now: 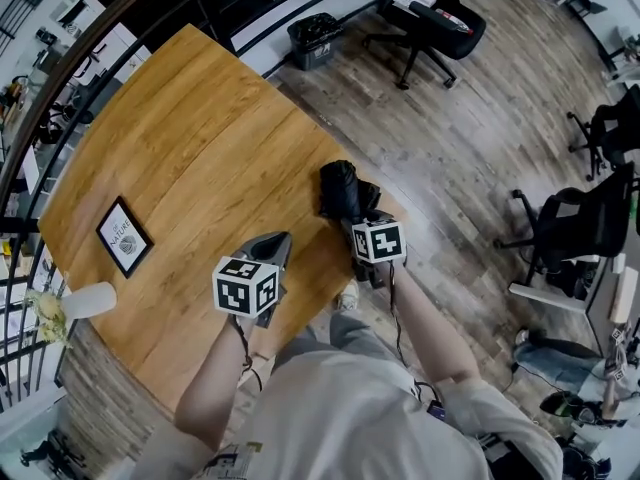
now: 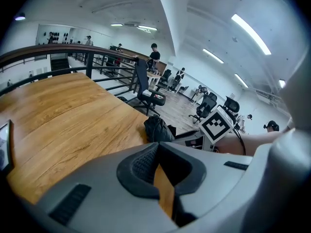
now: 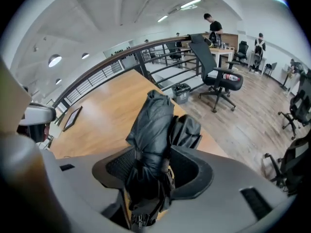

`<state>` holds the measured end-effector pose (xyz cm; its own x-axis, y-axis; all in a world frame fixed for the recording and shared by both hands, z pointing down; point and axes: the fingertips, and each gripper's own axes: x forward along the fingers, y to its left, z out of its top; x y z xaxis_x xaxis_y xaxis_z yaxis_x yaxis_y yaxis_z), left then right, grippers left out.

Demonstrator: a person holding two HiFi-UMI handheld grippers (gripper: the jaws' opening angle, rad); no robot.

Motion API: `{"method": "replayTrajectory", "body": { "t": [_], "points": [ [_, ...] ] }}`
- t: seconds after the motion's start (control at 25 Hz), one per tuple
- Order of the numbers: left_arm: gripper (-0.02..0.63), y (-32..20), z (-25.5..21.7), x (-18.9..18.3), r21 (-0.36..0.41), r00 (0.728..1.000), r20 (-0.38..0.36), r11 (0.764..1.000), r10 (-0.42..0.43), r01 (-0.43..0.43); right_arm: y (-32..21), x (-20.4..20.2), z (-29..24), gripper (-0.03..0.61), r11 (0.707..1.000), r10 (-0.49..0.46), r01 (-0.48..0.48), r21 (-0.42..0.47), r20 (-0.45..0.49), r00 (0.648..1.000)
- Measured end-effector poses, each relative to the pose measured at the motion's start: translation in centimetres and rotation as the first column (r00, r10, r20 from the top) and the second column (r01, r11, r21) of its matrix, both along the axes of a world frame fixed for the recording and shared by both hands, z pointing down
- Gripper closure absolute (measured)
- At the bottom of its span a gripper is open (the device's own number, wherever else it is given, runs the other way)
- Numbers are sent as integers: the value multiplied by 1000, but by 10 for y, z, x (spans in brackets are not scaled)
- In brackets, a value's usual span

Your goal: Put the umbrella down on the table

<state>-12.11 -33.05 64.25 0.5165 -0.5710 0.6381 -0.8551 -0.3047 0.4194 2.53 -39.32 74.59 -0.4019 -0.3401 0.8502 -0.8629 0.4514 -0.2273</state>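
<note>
A folded black umbrella (image 1: pixel 340 190) lies along the right edge of the wooden table (image 1: pixel 200 138), its far end on the tabletop. My right gripper (image 1: pixel 358 222) is shut on its near end. In the right gripper view the umbrella (image 3: pixel 153 125) fills the gap between the pads (image 3: pixel 116 168) and runs out ahead of the right gripper (image 3: pixel 153 174). My left gripper (image 1: pixel 279 242) hovers over the table just left of the umbrella, shut and holding nothing. In the left gripper view only a thin sliver of wood shows between the jaws of the left gripper (image 2: pixel 160 174); the umbrella (image 2: pixel 156 130) lies ahead to the right.
A black-framed picture (image 1: pixel 124 237) lies on the table's left side, and a white vase (image 1: pixel 88 300) stands near its front left corner. A dark railing (image 1: pixel 60 78) curves behind the table. Office chairs (image 1: pixel 430 18) and a bin (image 1: pixel 313 40) stand on the floor beyond.
</note>
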Motion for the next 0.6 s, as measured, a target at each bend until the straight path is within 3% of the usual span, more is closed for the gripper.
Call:
{"method": "replayTrajectory", "body": {
  "t": [0.08,0.36,0.6],
  "points": [
    [597,0,-5,-2,13,1000,10,1000,5,-5,-7,3,-21,363,998,6,-6,60,-3,1000],
    [597,-6,-52,-21,113,999,44,993,-24,19,-18,1,-112,411,973,-30,17,231,55,998],
    [597,0,-114,-32,233,997,62,972,-43,28,2,-9,-195,457,939,-81,23,343,155,985]
  ]
}}
